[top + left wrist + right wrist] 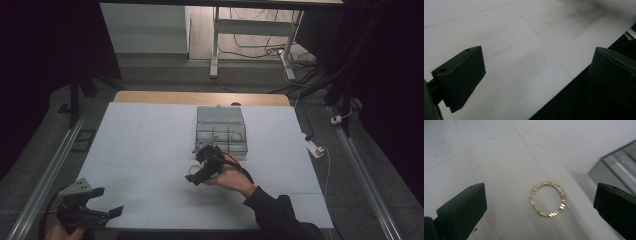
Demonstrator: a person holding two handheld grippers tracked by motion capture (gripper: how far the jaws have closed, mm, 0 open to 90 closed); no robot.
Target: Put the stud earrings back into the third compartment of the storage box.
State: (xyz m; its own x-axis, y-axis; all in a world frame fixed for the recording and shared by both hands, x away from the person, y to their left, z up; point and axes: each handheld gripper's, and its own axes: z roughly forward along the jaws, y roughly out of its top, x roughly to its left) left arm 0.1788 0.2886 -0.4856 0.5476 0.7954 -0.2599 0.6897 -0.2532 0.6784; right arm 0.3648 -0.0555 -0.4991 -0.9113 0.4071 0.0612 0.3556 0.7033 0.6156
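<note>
A gold ring (547, 199) with a twisted, faceted band is seen lying flat on the white table (499, 150), in the open space between the two black jaws of the right gripper (539, 205), nearer the right jaw than the left, and is touched by neither. Those jaws are spread wide apart and nothing is held by them. In the high view the right gripper (200, 167) is held low over the middle of the table (140, 150) by a hand (235, 181) in a dark sleeve, just in front of a clear box (221, 131) with small compartments and a raised lid; a corner of that box (616, 167) is seen at the right edge of the right gripper view, near the ring but apart from it. The ring (191, 167) is made out only as a small pale spot beside the gripper. The left gripper (100, 202) is held at the near left corner of the table, well apart from the ring and box. Its jaws are also spread wide, with nothing between them but bare table (524, 50) and the dark edge beyond it.
</note>
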